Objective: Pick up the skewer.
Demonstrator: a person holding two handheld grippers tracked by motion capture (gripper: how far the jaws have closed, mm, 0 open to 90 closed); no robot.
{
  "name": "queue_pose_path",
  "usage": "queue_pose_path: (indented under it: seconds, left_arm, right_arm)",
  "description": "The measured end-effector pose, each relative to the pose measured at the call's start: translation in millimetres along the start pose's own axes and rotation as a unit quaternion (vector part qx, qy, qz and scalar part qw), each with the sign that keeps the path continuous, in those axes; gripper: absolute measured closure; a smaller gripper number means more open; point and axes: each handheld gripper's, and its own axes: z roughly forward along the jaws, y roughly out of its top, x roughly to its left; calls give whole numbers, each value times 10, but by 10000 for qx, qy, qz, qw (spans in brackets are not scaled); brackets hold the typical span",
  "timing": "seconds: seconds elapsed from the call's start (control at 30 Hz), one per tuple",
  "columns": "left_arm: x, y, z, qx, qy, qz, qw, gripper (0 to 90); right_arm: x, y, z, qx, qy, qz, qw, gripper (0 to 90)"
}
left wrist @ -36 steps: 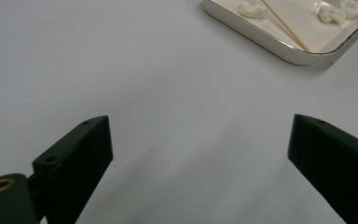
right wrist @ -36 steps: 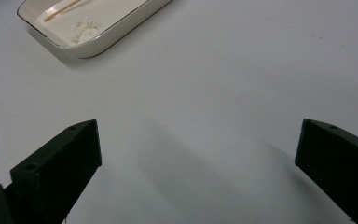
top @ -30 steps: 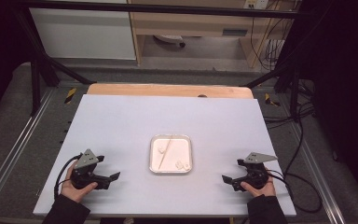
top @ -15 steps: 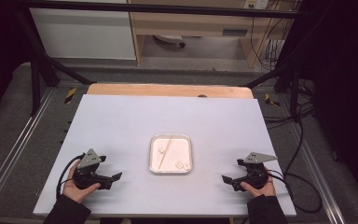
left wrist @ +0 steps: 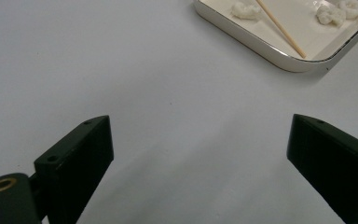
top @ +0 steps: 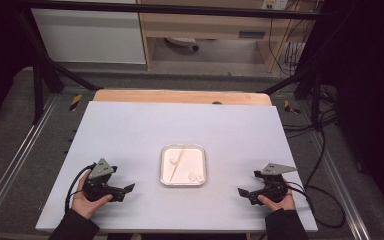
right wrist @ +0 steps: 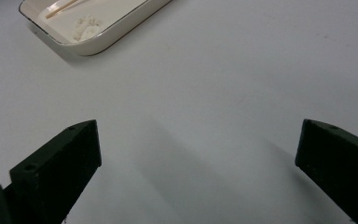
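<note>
A small white tray (top: pixel 200 175) lies in the middle of the white table, holding a thin wooden stick (top: pixel 178 160) and a few white lumps (top: pixel 195 176). My left gripper (top: pixel 127 189) rests near the front left edge, jaws pointing right toward the tray, open and empty. In the left gripper view the tray (left wrist: pixel 261 43), its stick (left wrist: pixel 282 29) and lumps (left wrist: pixel 245 10) lie ahead at upper right. My right gripper (top: pixel 242 192) rests at the front right, also open and empty. The right gripper view has the tray (right wrist: pixel 107 39) at upper left.
The white tabletop (top: pixel 180 130) sits on a wooden bench (top: pixel 180 96) whose strip shows at the back. Cables (top: pixel 325 192) trail off the right side. Metal rails (top: pixel 10 165) run along both sides of the table.
The left gripper has shifted slightly to the right along the table's front. The right gripper has not moved.
</note>
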Motion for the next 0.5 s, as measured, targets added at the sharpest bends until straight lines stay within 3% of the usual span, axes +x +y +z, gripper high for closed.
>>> queue_pose_path:
  seconds: [0.5]
  left_arm:
    - [-228,249,65,16,97,188,9998,69]
  right_arm:
    - [7,0,1,-3,-5,12,10000,8]
